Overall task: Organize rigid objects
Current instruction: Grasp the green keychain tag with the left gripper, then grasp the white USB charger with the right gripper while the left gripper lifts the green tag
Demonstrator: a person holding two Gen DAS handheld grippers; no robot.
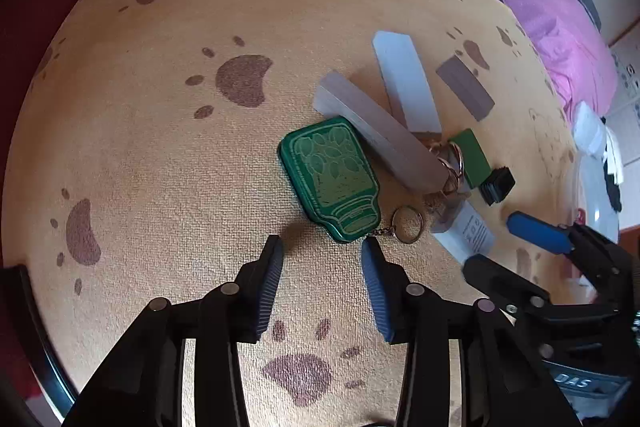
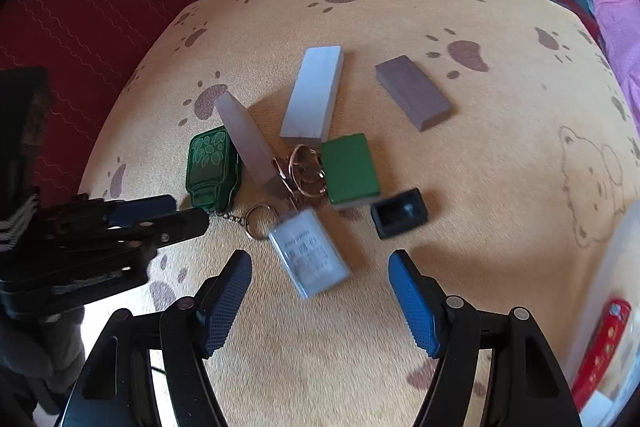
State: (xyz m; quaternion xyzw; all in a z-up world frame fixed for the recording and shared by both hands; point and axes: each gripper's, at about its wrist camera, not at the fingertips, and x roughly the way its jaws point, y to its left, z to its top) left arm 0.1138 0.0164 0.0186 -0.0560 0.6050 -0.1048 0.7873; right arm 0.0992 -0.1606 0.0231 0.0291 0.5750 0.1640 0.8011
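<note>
A cluster of rigid objects lies on a tan woven cloth printed with brown paw marks. The green tin is flat and embossed with a leaf pattern, a chain and split ring trailing from its narrow end. Beside it lean two pale, smooth rectangular blocks — one rests partly across the tin's edge. A matte brown block lies apart, a green slab and a small black hollow cap nearer.

The left gripper hangs just short of the tin, ribbed pads apart, grasping nothing. The right gripper stands wide, released, over a clear tag — blurred, its print unreadable. Brass rings are tangled, partly hidden.
</note>
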